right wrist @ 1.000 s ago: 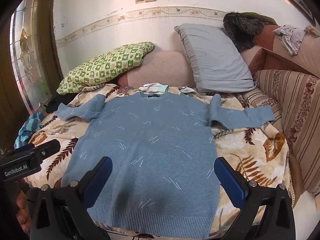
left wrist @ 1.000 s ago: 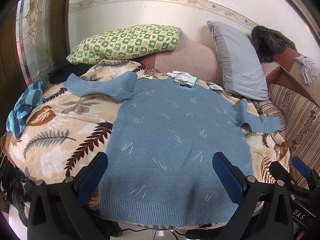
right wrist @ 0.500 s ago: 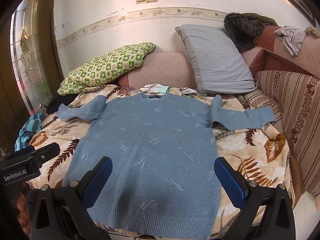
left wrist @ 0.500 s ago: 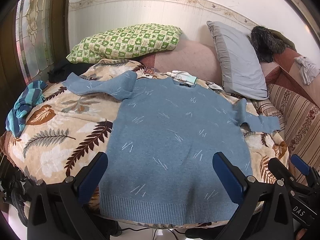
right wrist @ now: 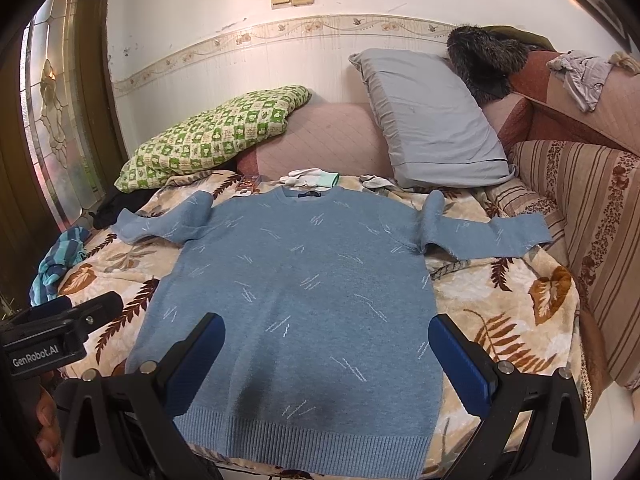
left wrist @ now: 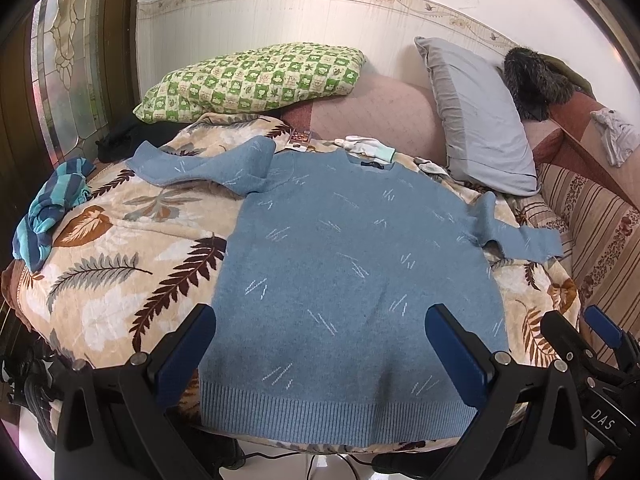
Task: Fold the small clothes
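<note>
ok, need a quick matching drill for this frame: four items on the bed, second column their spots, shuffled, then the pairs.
Items:
1. blue sweater
2. green checked pillow
3. grey pillow
4. striped blue cloth

Places:
A. bunched at the bed's left edge
B. spread flat mid-bed, sleeves out
C. propped at the back right
D. at the back left, by the wall

Pairs: 1-B, 2-D, 3-C, 4-A

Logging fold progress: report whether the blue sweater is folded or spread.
Spread. The blue sweater lies flat on the leaf-print blanket, both sleeves out sideways, hem unfolded.
</note>
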Available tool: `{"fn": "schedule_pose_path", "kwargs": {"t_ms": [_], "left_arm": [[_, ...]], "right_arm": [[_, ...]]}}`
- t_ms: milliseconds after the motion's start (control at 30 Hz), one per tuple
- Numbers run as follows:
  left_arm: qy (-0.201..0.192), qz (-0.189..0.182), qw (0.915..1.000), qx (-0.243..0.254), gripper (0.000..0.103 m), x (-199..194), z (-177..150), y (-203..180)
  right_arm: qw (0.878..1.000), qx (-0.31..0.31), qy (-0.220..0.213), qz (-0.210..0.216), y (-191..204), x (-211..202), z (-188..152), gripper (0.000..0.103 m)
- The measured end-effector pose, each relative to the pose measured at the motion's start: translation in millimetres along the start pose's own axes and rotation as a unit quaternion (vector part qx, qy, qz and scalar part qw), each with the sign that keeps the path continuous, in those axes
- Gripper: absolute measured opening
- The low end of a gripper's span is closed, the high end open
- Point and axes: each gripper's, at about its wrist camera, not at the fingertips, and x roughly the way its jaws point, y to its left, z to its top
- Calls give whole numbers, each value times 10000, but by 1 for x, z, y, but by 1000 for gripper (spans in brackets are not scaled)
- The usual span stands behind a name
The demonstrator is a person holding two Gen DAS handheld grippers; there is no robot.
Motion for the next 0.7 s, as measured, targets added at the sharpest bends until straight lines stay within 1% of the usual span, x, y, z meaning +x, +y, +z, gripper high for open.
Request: {"fn": "schedule_pose_path", "kwargs": {"t_ms": [700], "left_arm": [[0, 13, 10000, -4, 103, 0, -2, 2]], "right_arm": [[10000, 1, -2, 13, 0, 0, -1, 103]]}}
